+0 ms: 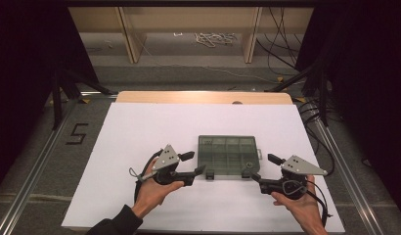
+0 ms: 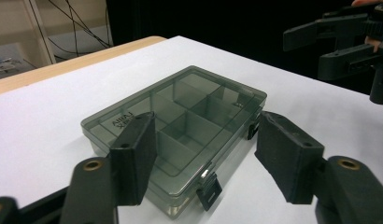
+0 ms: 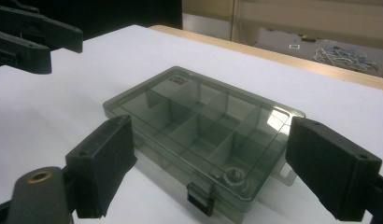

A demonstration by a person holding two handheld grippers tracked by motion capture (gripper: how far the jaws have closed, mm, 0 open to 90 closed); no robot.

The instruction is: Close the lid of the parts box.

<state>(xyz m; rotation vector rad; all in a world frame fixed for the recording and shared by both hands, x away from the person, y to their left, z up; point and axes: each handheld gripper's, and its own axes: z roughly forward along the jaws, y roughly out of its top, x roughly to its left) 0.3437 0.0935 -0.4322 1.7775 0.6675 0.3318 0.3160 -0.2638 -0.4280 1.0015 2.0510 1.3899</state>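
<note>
Lab: black curtains, floor cables, alu frame rails.

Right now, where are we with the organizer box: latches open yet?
Nothing done yet: the smoky transparent plastic compartment box lies shut on the white table sheet, both black front latches down. In hand: left tongs and right tongs, both open, sit at its near corners by the latches. Left: unclip both, lift lid. A small metal nut sits in one compartment.
</note>
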